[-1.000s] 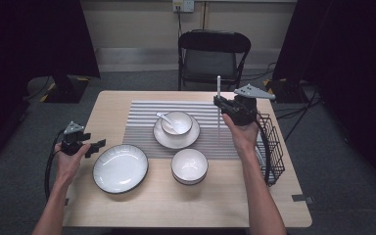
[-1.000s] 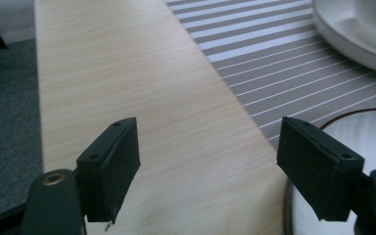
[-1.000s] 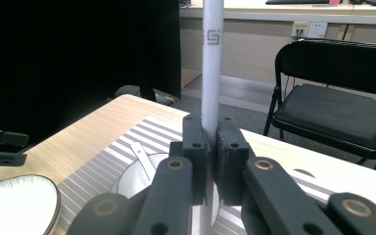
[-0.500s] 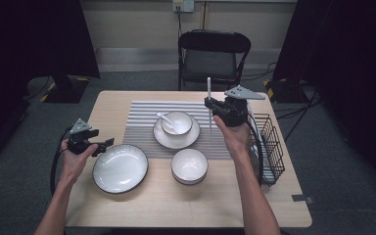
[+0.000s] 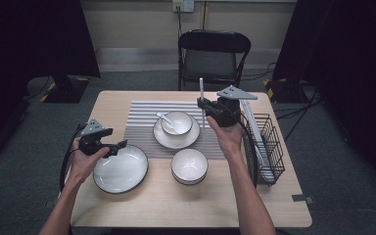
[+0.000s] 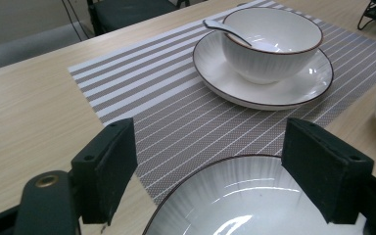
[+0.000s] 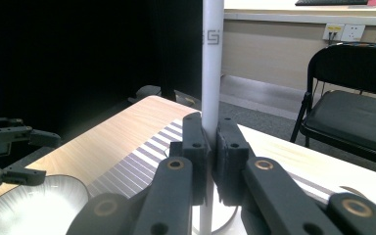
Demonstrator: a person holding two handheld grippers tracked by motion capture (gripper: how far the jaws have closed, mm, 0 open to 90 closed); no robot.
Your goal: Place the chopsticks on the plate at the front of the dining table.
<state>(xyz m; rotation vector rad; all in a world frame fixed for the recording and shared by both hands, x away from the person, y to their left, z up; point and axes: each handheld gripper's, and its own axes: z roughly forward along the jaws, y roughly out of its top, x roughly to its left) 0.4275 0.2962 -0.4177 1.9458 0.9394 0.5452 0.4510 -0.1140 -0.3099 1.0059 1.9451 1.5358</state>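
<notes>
From the high view, the right gripper [image 5: 204,105] has travelled leftward from beside the black wire rack [image 5: 267,147] to just right of the small white bowl on its brown-rimmed saucer [image 5: 176,129], carrying a slim white stick, seemingly a chopstick [image 5: 201,95], upright; the left gripper [image 5: 113,145] has slid in from the table's left edge and now hovers at the near-left rim of the wide white shallow plate [image 5: 121,168]. That suggests the chopstick is about to be laid on the grey striped placemat [image 5: 139,120] while the left hand readies for the plate. In the left gripper view, the jaws stand spread wide with nothing between them, the plate's rim [image 6: 210,169] lying just below and between them, the bowl with its white spoon [image 6: 227,32] beyond. In the right gripper view, the jaws are clamped tight on the chopstick [image 7: 211,73], which rises vertically; the left gripper [image 7: 14,142] and plate [image 7: 34,203] show low left.
</notes>
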